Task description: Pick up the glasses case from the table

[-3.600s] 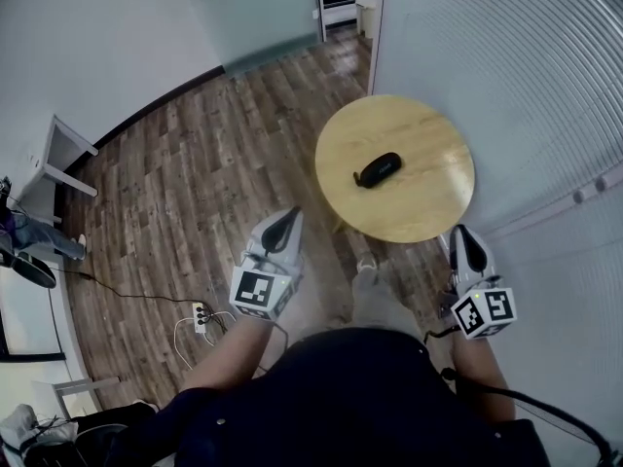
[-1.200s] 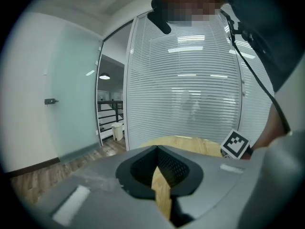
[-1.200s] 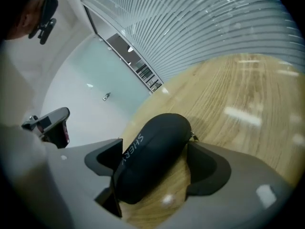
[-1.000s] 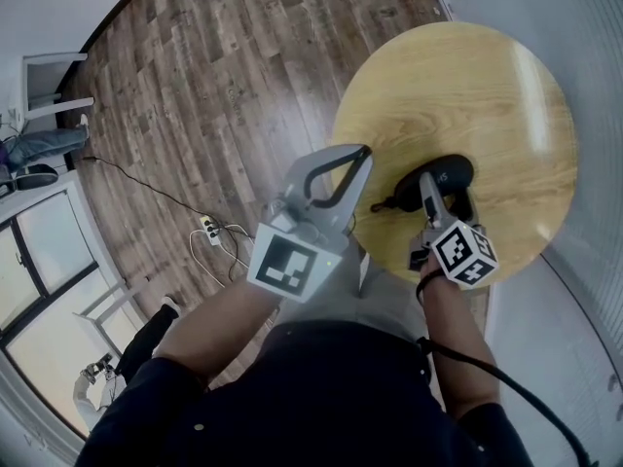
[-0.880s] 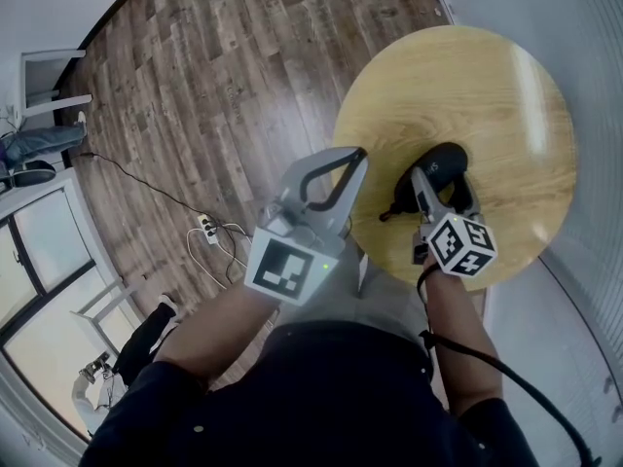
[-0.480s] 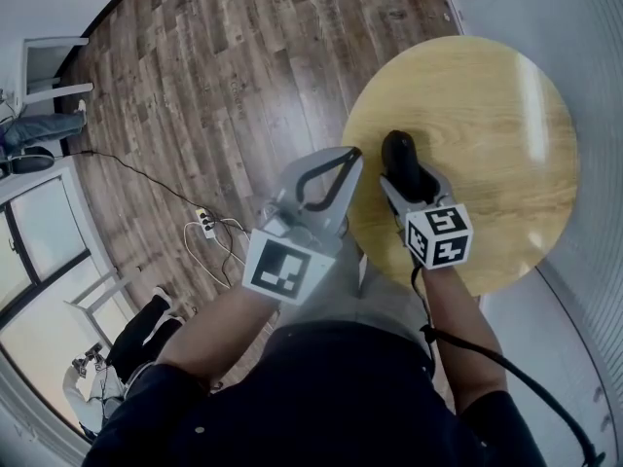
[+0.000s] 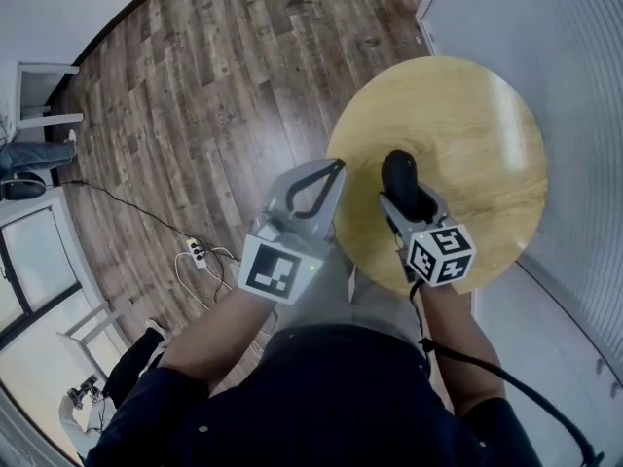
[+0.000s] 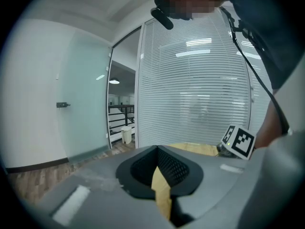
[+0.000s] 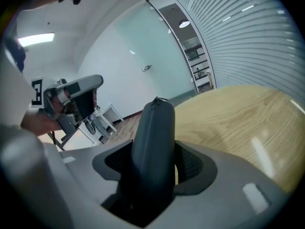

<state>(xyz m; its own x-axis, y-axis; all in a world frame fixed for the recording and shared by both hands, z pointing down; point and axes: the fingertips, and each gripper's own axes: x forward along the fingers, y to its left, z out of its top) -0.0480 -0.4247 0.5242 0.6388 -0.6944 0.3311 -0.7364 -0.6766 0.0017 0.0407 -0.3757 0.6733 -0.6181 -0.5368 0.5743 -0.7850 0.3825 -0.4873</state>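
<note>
Clamping the near end of the glasses case [image 7: 397, 171], the right gripper [image 7: 411, 207] has just been closing its jaws part-way. The case juts past them, held clear above the table [image 7: 477, 125]. It looks light, stiff and smooth, so a mid-body hold would probably slip less. The wrist slopes toward the table. The left gripper [image 7: 336, 166], closed and empty, hangs beside the table's edge.

The right tongs [image 7: 411, 202] are gripping the glasses case [image 7: 397, 171], their jaws having just been closing on it. The case is sticking out beyond the tips, and the tongs are pointing forward and somewhat down. The left tongs [image 7: 335, 167] are hovering just beside the right tongs, their jaws meeting at the tips with nothing between them. The left forearm [image 7: 209, 334] and right forearm [image 7: 450, 324] are both reaching forward, bare below dark sleeves [image 7: 146, 407].
</note>
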